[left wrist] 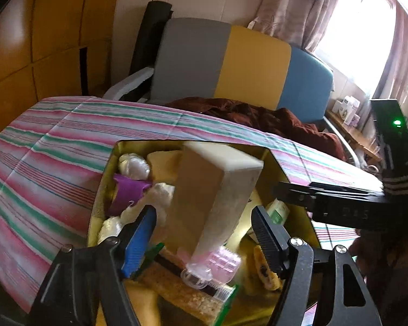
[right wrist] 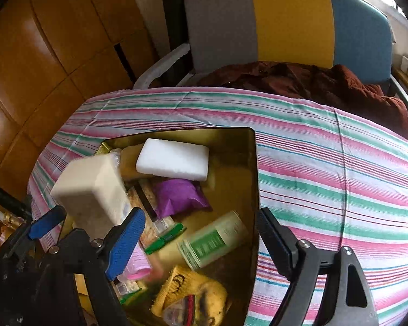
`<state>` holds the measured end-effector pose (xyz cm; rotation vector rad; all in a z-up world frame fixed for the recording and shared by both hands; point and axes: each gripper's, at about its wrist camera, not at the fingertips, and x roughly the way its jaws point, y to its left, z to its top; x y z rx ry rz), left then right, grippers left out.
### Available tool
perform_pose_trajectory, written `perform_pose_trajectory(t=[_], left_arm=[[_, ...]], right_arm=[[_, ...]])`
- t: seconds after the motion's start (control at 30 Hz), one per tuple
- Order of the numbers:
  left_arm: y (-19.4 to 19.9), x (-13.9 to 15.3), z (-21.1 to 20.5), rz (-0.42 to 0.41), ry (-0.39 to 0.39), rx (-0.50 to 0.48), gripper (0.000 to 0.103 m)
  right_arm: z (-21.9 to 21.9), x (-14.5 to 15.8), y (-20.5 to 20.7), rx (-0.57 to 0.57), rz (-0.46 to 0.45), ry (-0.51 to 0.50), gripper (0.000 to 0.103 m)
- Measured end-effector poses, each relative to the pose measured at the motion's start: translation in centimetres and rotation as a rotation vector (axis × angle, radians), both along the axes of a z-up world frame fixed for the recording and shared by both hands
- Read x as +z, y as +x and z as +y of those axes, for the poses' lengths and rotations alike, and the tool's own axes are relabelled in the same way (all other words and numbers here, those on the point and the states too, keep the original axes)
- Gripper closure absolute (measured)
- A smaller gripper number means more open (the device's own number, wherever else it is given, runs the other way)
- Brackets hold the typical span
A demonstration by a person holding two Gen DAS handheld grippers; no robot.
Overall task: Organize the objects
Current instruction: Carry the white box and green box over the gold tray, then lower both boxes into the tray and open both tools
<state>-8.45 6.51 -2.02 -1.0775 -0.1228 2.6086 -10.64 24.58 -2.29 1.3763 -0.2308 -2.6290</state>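
A gold tin box [right wrist: 254,163] sits on the striped cloth, holding a white sponge [right wrist: 174,160], a purple pouch [right wrist: 176,198], a green-labelled bottle [right wrist: 215,241], a yellow cloth [right wrist: 187,296] and other small items. A cream block [left wrist: 212,190] stands tilted and blurred over the box [left wrist: 274,163], between the jaws of my left gripper [left wrist: 204,217]. The pads stand clear of the block's sides, so the gripper is open. My right gripper [right wrist: 201,244] hangs open and empty above the bottle. In the right wrist view the block [right wrist: 92,190] is at the box's left side.
The striped cloth [right wrist: 326,176] spreads wide to the right of the box. Behind it stands a chair with a grey, yellow and blue back [right wrist: 285,19] and a dark red garment [right wrist: 299,81] on its seat. Wooden panels [right wrist: 40,54] line the left.
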Motion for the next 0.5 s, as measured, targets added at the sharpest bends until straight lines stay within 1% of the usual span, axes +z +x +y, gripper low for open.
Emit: perform_pose_trajectory(t=[0.1,0.23,0.3,0.4,0.5], left_arm=[[1.0,0.1,-0.5,0.029,-0.045,0.033,0.023],[2.2,0.6,-1.1,0.061,-0.085,0.069,0.017],[2.7,0.9,-1.5,0.075,-0.098,0.088,0.010],[3.9,1.6,-2.0,0.105,-0.118,0.123,0.003],[5.0,2.2,-2.4,0.126,-0.134,0.142,0.000]], right_arm=[[-0.2,0.2,1.1,-0.022,0.026,0.040,0.018],[-0.9,0.5,2.8,-0.051,0.063,0.100,0.018],[-1.3,0.7,3.7,-0.058,0.082,0.122,0.018],[-2.0,0.9,5.3,-0.068,0.112,0.147,0.018],[-2.7,1.1,7.0,-0.074,0.139,0.166,0.018]])
